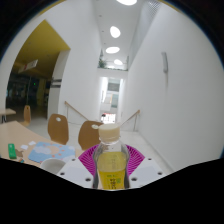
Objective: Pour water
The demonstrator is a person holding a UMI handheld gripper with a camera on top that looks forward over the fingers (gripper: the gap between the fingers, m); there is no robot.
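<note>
A clear plastic bottle [111, 160] with a white cap and yellow liquid stands upright between my fingers, held up above the tables. My gripper [111, 165] is shut on the bottle, its pink pads [88, 160] pressing on both sides of the body. The bottle's lower part is hidden below the fingers. A blue bowl-like thing [50, 165] lies on the table to the left, below the bottle's level.
To the left is a white table [35, 152] with a small green bottle [12, 151] and papers. Wooden chairs [62, 128] stand behind it. A long white corridor [118, 70] with ceiling lights runs ahead; a white wall [180, 100] is on the right.
</note>
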